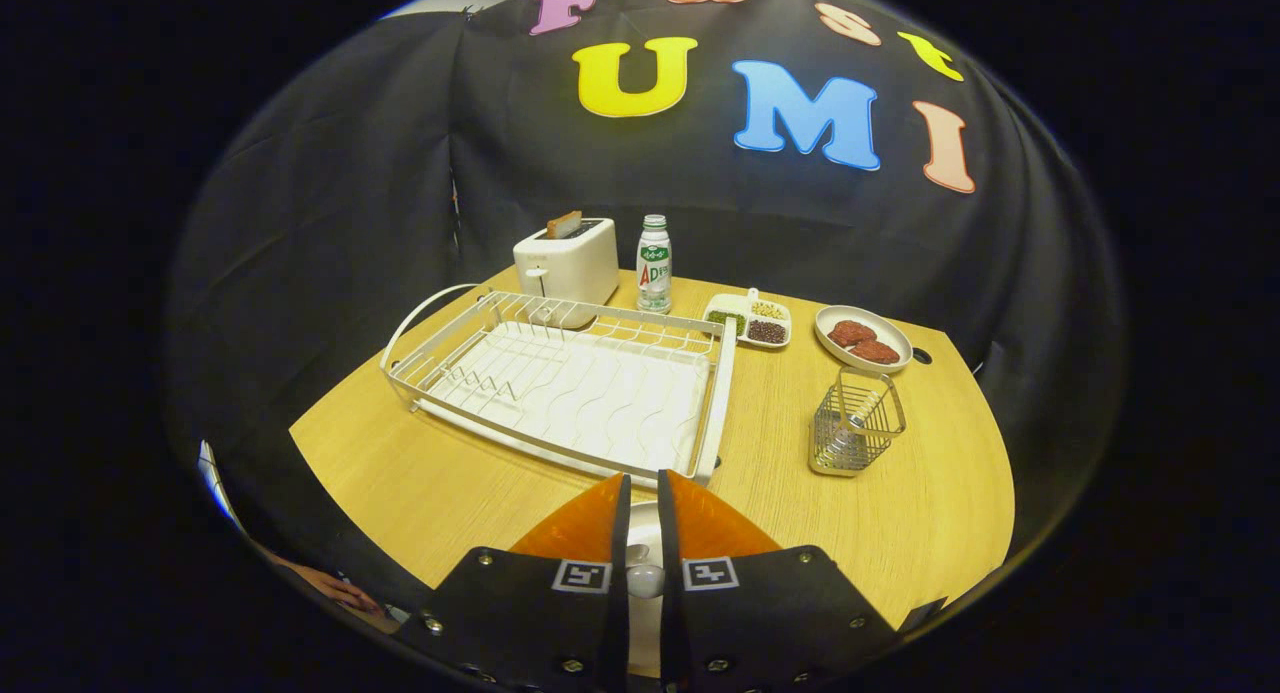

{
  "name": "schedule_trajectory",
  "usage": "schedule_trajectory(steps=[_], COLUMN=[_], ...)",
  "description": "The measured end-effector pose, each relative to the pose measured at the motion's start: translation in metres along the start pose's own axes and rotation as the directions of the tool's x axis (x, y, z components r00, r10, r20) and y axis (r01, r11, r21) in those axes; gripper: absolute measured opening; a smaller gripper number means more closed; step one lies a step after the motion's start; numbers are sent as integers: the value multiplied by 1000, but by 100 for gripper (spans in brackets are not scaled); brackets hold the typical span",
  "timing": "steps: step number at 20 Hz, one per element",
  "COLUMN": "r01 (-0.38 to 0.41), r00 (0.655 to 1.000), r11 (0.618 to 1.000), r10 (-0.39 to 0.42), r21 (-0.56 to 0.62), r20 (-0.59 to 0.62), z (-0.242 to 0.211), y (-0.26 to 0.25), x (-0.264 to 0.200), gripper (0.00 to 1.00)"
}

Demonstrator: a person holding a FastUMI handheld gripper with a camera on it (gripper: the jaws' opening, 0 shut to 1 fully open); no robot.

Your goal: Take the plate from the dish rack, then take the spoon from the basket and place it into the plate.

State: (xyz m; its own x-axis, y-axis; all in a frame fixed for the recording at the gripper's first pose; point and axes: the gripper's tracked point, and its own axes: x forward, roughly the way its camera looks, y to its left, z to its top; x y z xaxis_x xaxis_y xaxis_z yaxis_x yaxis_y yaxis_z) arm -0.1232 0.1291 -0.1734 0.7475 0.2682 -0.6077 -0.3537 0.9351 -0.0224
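Note:
My gripper (640, 480) hovers over the near edge of the wooden table (420, 473), its fingers drawn close with only a narrow slit between them. In that slit sits a shiny spoon (643, 576), pressed from both sides. Under the fingers a strip of the white plate (645, 518) shows through the gap; the rest of it is hidden by the fingers. Just beyond the fingertips lies the white wire dish rack (560, 383), with nothing standing in its slots. The small wire basket (855, 433) stands ahead and to the right of the fingers.
Behind the rack stand a white toaster (567, 263) with a slice of bread and a small bottle (654, 263). A divided dish of beans (750, 320) and an oval dish with two red-brown pieces (862, 338) sit behind the basket. A hand (330, 585) shows beside the table's near left edge.

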Motion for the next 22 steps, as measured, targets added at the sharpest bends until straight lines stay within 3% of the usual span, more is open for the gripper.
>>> schedule_trajectory(steps=[15, 20, 22], r01=[-61, 19, 43], r00=[997, 997, 990], r11=[995, 997, 998], r10=[58, -14, -36], r21=[-77, -74, -50], r20=[-40, 75, 138], z=[-6, 26, 45], y=[6, -27, -44], x=[19, 0, -15], gripper=[18, 43, 43])
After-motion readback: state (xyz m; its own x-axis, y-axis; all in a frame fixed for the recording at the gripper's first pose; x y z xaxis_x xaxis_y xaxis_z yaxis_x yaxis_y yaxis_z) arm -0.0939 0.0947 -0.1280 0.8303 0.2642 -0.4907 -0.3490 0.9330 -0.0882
